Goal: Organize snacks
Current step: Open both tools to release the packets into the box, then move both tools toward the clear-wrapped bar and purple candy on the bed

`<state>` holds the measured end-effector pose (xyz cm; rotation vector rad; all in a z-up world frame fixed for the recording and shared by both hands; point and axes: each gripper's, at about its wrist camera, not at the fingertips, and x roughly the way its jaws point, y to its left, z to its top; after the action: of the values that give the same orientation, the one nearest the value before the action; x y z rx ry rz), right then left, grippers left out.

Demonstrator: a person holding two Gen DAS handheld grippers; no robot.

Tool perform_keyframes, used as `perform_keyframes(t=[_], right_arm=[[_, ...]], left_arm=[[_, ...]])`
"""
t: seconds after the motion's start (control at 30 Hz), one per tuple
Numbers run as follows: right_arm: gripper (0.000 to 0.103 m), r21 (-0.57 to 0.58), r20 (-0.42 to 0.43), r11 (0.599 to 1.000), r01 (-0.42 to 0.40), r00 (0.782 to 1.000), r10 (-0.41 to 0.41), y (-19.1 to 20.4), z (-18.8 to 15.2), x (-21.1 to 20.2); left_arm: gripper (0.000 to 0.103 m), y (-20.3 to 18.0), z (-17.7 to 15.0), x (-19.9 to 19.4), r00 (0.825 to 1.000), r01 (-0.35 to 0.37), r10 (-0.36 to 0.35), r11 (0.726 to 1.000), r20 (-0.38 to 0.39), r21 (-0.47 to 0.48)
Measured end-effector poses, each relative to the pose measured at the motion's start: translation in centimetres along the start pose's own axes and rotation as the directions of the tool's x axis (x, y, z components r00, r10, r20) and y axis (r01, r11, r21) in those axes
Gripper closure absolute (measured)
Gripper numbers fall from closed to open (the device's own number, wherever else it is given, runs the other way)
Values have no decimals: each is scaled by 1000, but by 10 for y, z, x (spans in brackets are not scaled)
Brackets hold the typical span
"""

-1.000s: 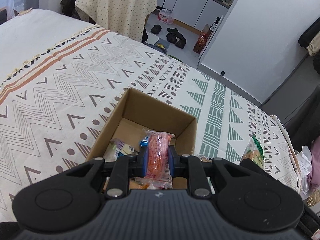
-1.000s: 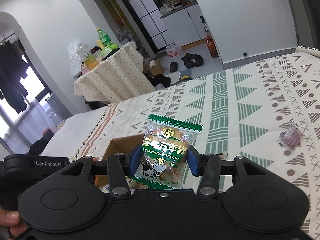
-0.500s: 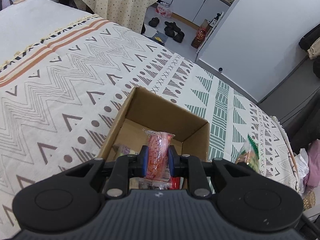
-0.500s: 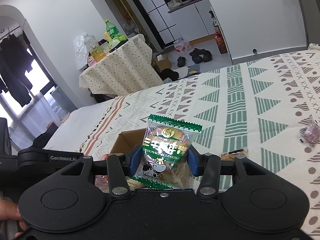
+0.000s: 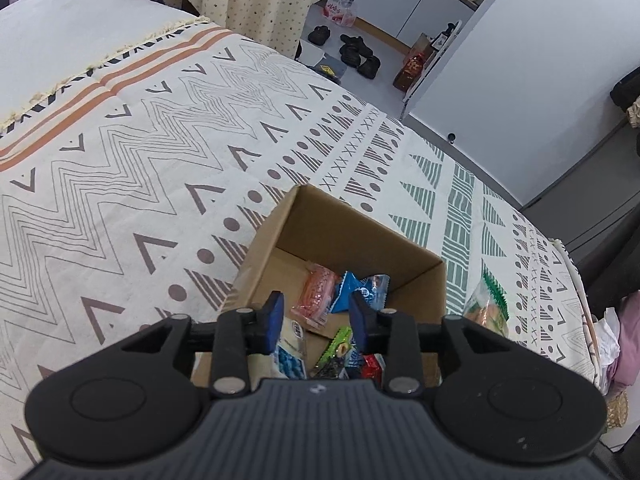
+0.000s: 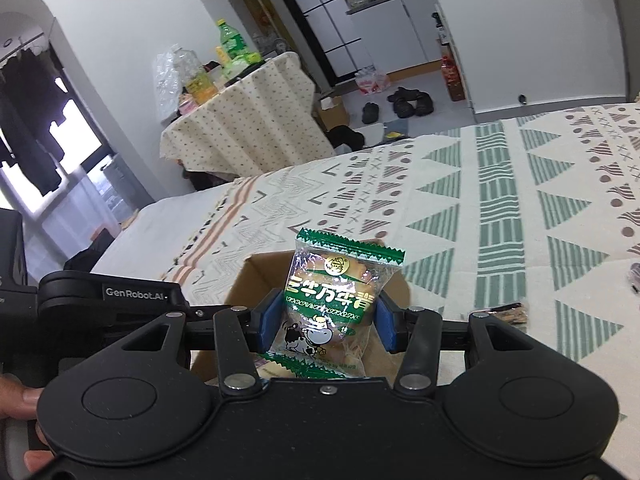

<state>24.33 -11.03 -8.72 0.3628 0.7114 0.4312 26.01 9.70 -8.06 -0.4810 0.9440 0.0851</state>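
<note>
The left gripper (image 5: 316,314) is hanging over the box (image 5: 362,240) with its jaws apart and nothing between them. Below the gap an orange packet (image 5: 314,298) is lying on the box floor, partly overlapping a blue packet (image 5: 356,288), and more wrappers are crowding the near end of the box, under the blue pads (image 5: 274,316). The box itself is sitting on the patterned blanket (image 5: 160,160), which is covering the bed.

To the right, the right gripper (image 6: 326,322) is clamping a green-edged bun packet (image 6: 332,300) across its middle, holding it upright. It is hovering at the box's (image 6: 256,276) edge; whether the bun is fully above the opening or just short of it is hard to tell from this angle. In the left view the same bun (image 5: 488,308) is showing just past the box's right wall.

Judging by this, the sorting is well under way: the left side's drop looks finished, and the right side's drop is the step in hand. The next move calls for carrying the bun over the open top, clear of the wall, then parting the jaws so it is falling inside rather than onto the blanket. The left gripper should be pulling aside first, since both are crowding one small opening. At the far right a tan packet (image 6: 506,314) and a dark wrapped sweet (image 6: 636,276) are lying loose on the blanket, waiting for collection.
</note>
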Motion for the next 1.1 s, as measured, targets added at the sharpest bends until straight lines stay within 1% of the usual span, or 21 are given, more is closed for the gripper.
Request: perform_keyframes(t=[0.07,0.1,0.13,0.2,0.23,0.3,0.33,0.4,0.47,0.53,0.67,0.73,0.8,0.87,0.93,1.0,1.1], right_arm=[[53,-3,10,1000,-1,1000,1,3,-1,-1],[48,-1,14,1000,-10,1000,10,4,-1,-2],[40,0,17,1000,-23,1000,23,4,-2,-4],[33,-7,28,1000,-21,999,22,6,-1,-7],[32,-9,33,1000,-18,999,18,5,-1,-9],[32,1,33,1000,-15,999,15,4,1,-14],[32,7,35,1000,-15,999,15,2,1,-18],[32,12,35,1000,-5,999,4,0,3,-22],[30,22,28,1000,5,1000,-6,-4,5,-26],[24,38,15,999,22,1000,-23,-9,5,-31],[20,51,-4,998,42,999,-42,-18,5,-40],[13,48,-5,998,50,999,-50,-21,6,-46],[9,49,0,997,58,998,-58,-24,7,-54],[8,58,6,996,61,998,-62,-30,8,-62],[5,65,12,995,71,997,-72,-37,9,-69],[4,69,18,994,86,996,-88,-43,11,-76],[1,84,30,992,96,995,-99,-52,13,-87]], left_arm=[[60,1,1,-3,1000,-8,8,1000,8,-1],[58,1,0,-5,1000,-12,12,1000,11,1],[56,0,0,-6,1000,-14,14,1000,13,4],[49,-2,-2,-9,1000,-17,17,1000,15,11],[47,-3,-4,-11,1000,-20,20,1000,14,14],[37,-5,-7,-13,999,-37,37,999,14,9],[34,-7,-8,-15,998,-54,54,999,18,4],[23,-10,-10,-18,996,-81,81,997,23,2],[17,-13,-11,-22,995,-98,98,995,19,5],[16,-18,-14,-26,994,-111,111,994,10,17],[15,-29,-22,-35,992,-129,128,990,16,53],[13,-34,-26,-39,992,-124,123,990,18,66],[7,-40,-30,-42,993,-115,114,991,20,74],[5,-46,-34,-45,994,-109,107,991,28,76],[1,-51,-37,-49,994,-100,97,993,46,65],[0,-56,-41,-55,994,-90,85,994,71,61],[0,-67,-45,-57,995,-77,71,994,75,75]])
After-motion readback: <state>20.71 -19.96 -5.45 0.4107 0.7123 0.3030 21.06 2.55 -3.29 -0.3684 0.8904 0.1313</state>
